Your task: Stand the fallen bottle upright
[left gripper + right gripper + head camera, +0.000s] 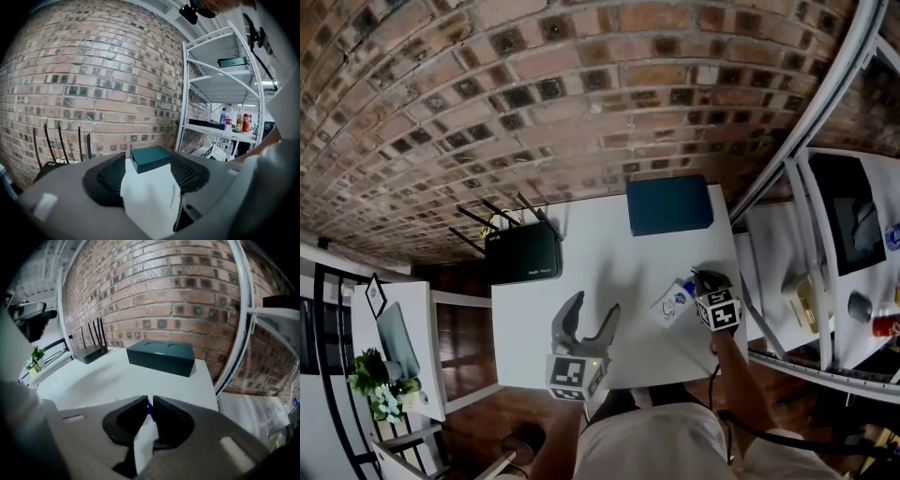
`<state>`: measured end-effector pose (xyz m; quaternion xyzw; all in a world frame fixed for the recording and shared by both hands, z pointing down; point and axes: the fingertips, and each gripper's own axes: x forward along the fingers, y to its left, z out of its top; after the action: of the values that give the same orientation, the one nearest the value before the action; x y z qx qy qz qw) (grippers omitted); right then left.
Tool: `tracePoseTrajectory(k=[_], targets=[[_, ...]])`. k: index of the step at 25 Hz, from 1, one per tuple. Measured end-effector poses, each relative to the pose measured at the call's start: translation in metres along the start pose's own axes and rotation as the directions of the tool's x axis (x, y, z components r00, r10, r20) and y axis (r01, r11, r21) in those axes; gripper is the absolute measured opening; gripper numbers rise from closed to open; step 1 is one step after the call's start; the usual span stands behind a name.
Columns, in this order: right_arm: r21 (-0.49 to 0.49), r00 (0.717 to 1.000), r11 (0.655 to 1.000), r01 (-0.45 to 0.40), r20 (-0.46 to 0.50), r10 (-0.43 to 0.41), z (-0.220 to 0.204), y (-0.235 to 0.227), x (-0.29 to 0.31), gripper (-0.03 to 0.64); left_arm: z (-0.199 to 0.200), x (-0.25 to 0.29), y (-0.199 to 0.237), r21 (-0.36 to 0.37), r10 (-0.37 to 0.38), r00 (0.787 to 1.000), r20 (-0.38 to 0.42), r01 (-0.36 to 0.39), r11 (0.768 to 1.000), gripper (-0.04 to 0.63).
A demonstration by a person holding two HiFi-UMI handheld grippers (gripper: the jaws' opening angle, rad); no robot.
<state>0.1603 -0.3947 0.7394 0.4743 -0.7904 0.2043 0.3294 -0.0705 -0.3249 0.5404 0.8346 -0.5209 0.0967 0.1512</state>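
A small white bottle [671,304] with a blue cap lies tilted on the white table [581,246] near its right edge. My right gripper [699,279] sits at the bottle's cap end. In the right gripper view the jaws of this gripper [150,405] are closed on a sliver of blue cap, and the white bottle [142,446] shows just below the pads. My left gripper [593,306] hangs over the table's front part, open, with only bare table between its jaws [147,174].
A dark teal box [669,204] lies at the table's far right, against the brick wall. A black router [523,251] with antennas stands at the far left. A white shelf unit [825,234] with drinks stands to the right. A side table with a plant [380,380] is at the left.
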Motion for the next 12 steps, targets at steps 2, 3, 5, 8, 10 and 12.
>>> tracePoseTrajectory(k=[2, 3, 5, 8, 10, 12], targets=[[-0.054, 1.0, 0.998, 0.011, 0.028, -0.009, 0.012, 0.005, -0.008, 0.023, 0.001, -0.003, 0.001, 0.003, 0.0, 1.0, 0.006, 0.0, 1.0, 0.304], [-0.093, 0.999, 0.996, 0.016, 0.04, -0.013, 0.02, 0.009, -0.012, 0.02, 0.002, -0.004, 0.001, 0.003, -0.001, 1.0, 0.012, 0.001, 1.0, 0.304], [-0.174, 0.998, 0.984, 0.03, 0.068, -0.019, 0.034, 0.017, -0.019, 0.015, 0.005, -0.007, 0.002, -0.001, -0.002, 1.0, 0.027, 0.002, 1.0, 0.304], [-0.263, 0.995, 0.963, 0.053, 0.093, -0.03, 0.049, 0.031, -0.03, 0.015, 0.006, -0.013, 0.001, -0.007, -0.001, 0.999, 0.041, 0.002, 1.0, 0.304], [-0.323, 0.994, 0.944, 0.069, 0.106, -0.036, 0.057, 0.041, -0.036, 0.017, 0.007, -0.018, 0.001, -0.008, 0.0, 0.999, 0.05, 0.001, 1.0, 0.304], [-0.393, 0.991, 0.915, 0.09, 0.123, -0.044, 0.063, 0.053, -0.042, 0.017, 0.008, -0.024, 0.003, -0.009, 0.006, 0.998, 0.06, -0.006, 1.0, 0.303]])
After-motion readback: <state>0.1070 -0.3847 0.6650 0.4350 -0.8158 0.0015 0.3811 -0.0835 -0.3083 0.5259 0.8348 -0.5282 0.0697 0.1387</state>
